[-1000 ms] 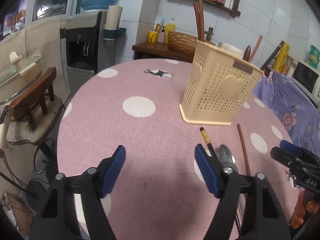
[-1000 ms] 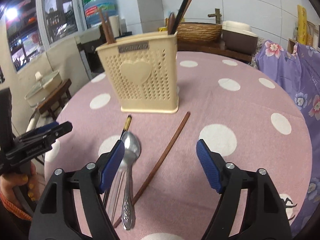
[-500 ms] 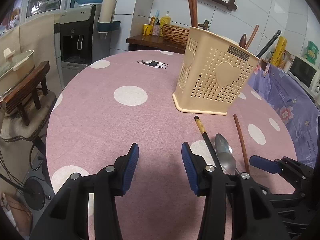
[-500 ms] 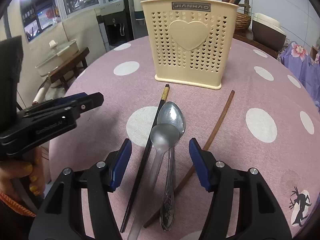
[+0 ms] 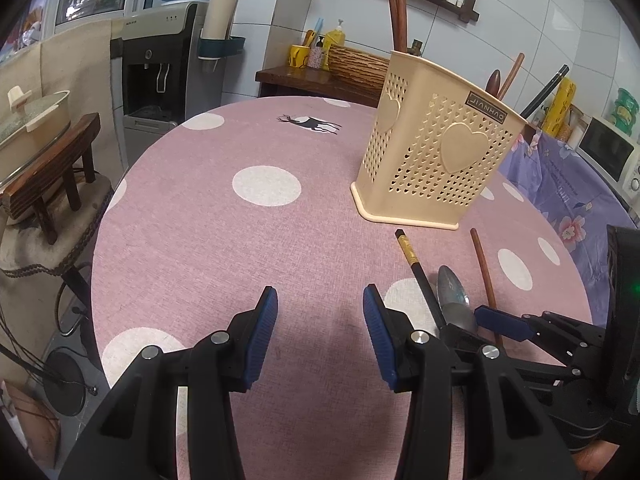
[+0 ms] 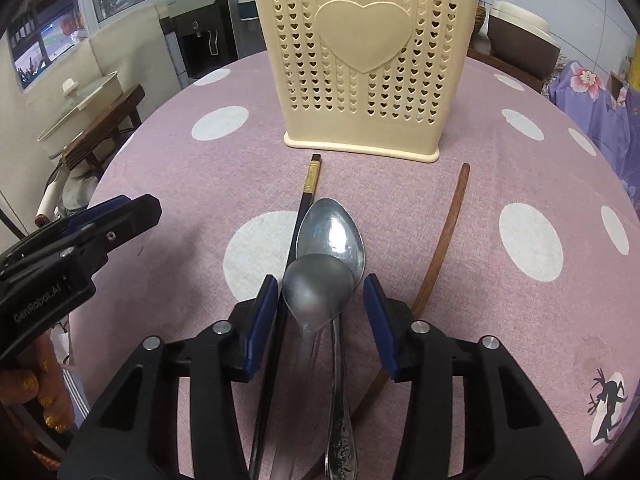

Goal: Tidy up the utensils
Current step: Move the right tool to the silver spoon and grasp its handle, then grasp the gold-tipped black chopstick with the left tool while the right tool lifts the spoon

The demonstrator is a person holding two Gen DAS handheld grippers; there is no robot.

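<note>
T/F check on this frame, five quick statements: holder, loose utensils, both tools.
1. The cream perforated plastic utensil holder stands upright on the pink polka-dot tablecloth. True.
2. Two metal spoons lie between the right tool's pads. True; its jaws are closing.
3. The left tool grips the black chopstick with the gold band. False: nothing between its pads; the chopstick lies on the cloth.
4. The brown wooden chopstick stands in the holder. False: it lies on the cloth.
5. The holder is empty. False: utensil handles stick out above it.
</note>
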